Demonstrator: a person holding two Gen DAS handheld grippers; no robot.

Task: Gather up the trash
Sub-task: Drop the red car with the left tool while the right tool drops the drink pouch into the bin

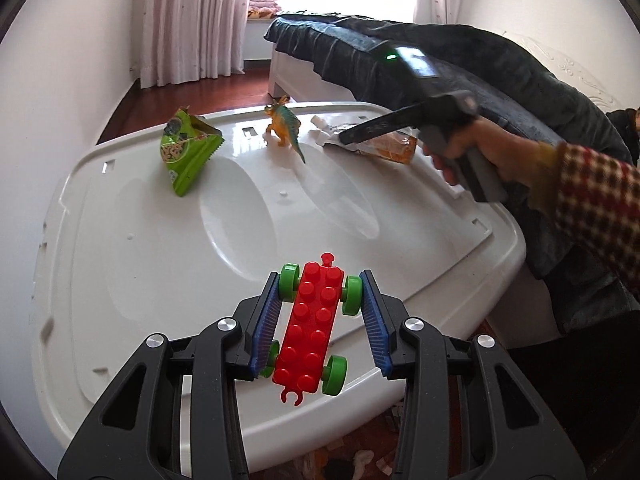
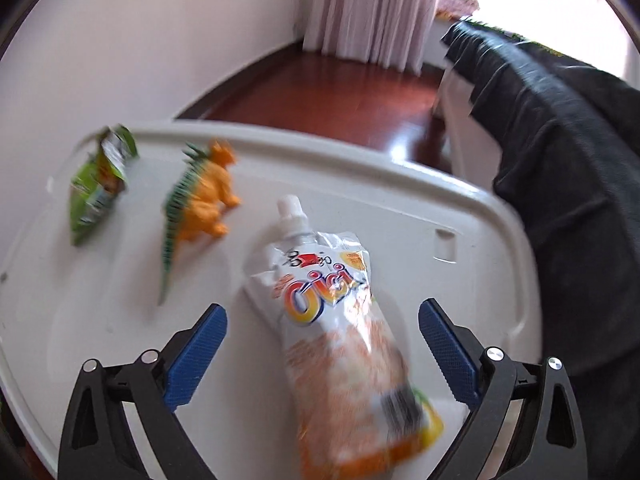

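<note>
Left wrist view: the left tongs [image 1: 320,312] are spread around a red brick toy car [image 1: 310,330] with green wheels, which lies near the front edge of the white tabletop [image 1: 140,260]; the left blue pad touches the wheels on that side, while the right pad stands just beside the front right wheel without a firm pinch. Farther back on the tabletop lie, from left to right, a green snack wrapper [image 1: 186,150], an orange and green toy dinosaur [image 1: 285,126] standing upright, and a white and orange drink pouch [image 1: 384,142]. The right tongs [image 1: 348,136], held in the person's hand [image 1: 486,148], reach over this pouch. A bed with a dark blanket [image 1: 460,64] stands behind the tabletop, with curtains [image 1: 188,20] beyond. Right wrist view: the right tongs [image 2: 322,340] are spread wide, one blue pad on each side of the drink pouch [image 2: 340,332], neither pad touching it; the pouch lies flat with its spout pointing away from the camera. The toy dinosaur [image 2: 204,200] and the green snack wrapper [image 2: 100,184] lie to the left, well apart from the pouch; this view is blurred.
</note>
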